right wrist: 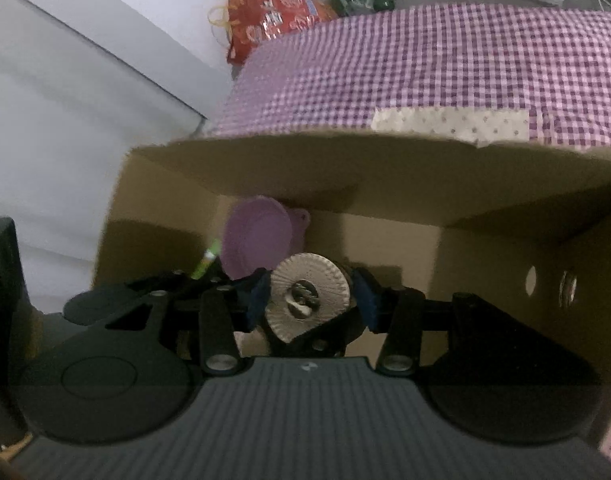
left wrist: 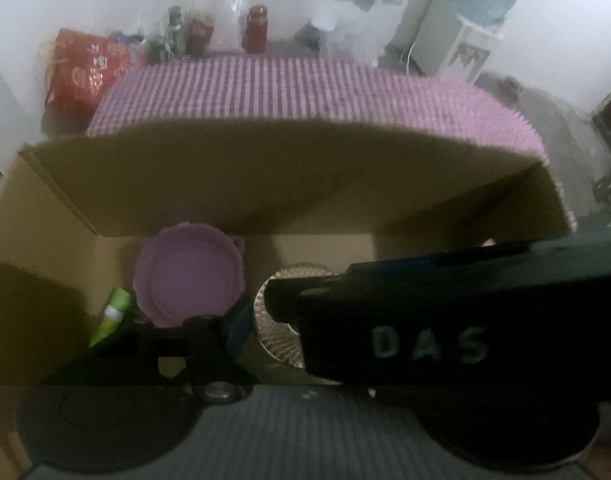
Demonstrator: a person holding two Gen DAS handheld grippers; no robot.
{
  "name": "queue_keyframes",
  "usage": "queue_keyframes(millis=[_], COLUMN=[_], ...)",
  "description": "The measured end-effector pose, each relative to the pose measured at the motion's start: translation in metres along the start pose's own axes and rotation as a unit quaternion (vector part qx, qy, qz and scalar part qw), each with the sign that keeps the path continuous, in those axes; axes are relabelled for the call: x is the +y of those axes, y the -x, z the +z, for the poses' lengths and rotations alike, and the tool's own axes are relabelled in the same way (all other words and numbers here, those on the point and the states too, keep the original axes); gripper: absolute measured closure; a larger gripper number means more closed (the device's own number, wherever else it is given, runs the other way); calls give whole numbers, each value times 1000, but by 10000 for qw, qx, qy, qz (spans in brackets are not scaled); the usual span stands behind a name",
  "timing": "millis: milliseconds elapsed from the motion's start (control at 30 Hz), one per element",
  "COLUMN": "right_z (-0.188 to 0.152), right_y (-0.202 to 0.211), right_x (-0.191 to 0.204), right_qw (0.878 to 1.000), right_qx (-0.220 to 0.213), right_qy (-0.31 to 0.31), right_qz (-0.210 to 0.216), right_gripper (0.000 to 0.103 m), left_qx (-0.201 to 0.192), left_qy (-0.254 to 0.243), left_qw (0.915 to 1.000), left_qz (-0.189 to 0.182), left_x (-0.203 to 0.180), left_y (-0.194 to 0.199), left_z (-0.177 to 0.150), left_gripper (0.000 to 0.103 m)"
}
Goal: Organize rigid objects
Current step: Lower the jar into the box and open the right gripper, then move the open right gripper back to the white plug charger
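1. Rigid objects lie in an open cardboard box (right wrist: pixel 385 168) set on a surface under a purple-and-white checked cloth (right wrist: pixel 445 64); its far wall rises in front of both cameras.
2. Pale walls bound the room. Beyond the cloth stand a red printed bag (left wrist: pixel 85 68), several bottles and jars (left wrist: pixel 256 28) and clear plastic bags. A water dispenser (left wrist: pixel 457 36) with a blue bottle on top stands at the far right in the left wrist view.
3. Inside the box, a purple plastic lid (left wrist: pixel 187 280) leans near the far wall, tilted up on its edge.
4. A round pleated disc (right wrist: pixel 307 296) with a metal centre sits between the blue pads of the right gripper (right wrist: pixel 311 300). The pads flank it closely on both sides, but blur hides whether they press on it, so I cannot tell if it is grasped.
5. The left gripper (left wrist: pixel 265 320) points down into the box beside the lid. The right gripper's black body, marked with pale letters, covers its right finger, so I cannot tell how its jaws stand.
6. A green tube (left wrist: pixel 111 314) with a white band lies just left of the lid, slanted, on the box floor.
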State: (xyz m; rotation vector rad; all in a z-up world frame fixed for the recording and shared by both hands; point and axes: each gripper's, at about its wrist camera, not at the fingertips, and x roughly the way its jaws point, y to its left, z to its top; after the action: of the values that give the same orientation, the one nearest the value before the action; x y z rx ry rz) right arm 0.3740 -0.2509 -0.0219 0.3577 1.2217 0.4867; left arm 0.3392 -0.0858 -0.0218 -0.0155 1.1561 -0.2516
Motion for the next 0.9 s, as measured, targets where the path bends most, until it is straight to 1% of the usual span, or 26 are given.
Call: queue_keyframes(millis=[33,67,133,167,267,300,367,400,433,533,633,700,800,900], right_z=[-1,-2,-8,-15,-39,-51,-78,-91,-104,-148,-189,-213,-243,-260], right_y=[7,15,35,50,94,111,143,156,168,195,204,198,176,146], right_x=[2,4,9,13,20,21,23,23,23,21,15,12,10,12], right_qw=[10000,9998,9992,9983,9935,9907,9842,9814,9787,9713,9665,9651,9660,9696], right_qx=[-78,-176,-397,-568,-1065,-1260,-1625,-1761,-1891,-2158,-2231,-2228,-2176,-2021], right_qy=[-7,-13,29,81,173,195,281,337,375,391,287,213,49,-98], right_qz=[27,49,92,131,371,470,642,681,702,919,1239,1361,1395,1377], right_gripper=[51,48,47,46,44,43,42,41,41,40,40,40,40,40], left_qx=[-115,-227,-503,-590,-848,-924,-1172,-1286,-1424,-1745,-1993,-2033,-1983,-1730], left_qy=[9,13,32,74,279,291,225,141,65,-93,-173,-164,-79,160], left_qw=[9999,9997,9987,9981,9938,9925,9894,9878,9856,9796,9764,9768,9789,9836], left_qz=[-34,-46,-82,-162,-658,-742,-827,-864,-912,-993,-817,-654,-490,-485], left_x=[0,-2,-3,-2,4,5,7,6,7,8,7,4,3,9], left_y=[9,17,41,53,97,110,141,154,169,193,194,184,162,134], left_z=[-1,-2,-8,-11,-30,-37,-58,-70,-85,-133,-180,-208,-239,-256], left_gripper=[27,25,24,24,24,24,22,19,18,15,15,15,15,15])
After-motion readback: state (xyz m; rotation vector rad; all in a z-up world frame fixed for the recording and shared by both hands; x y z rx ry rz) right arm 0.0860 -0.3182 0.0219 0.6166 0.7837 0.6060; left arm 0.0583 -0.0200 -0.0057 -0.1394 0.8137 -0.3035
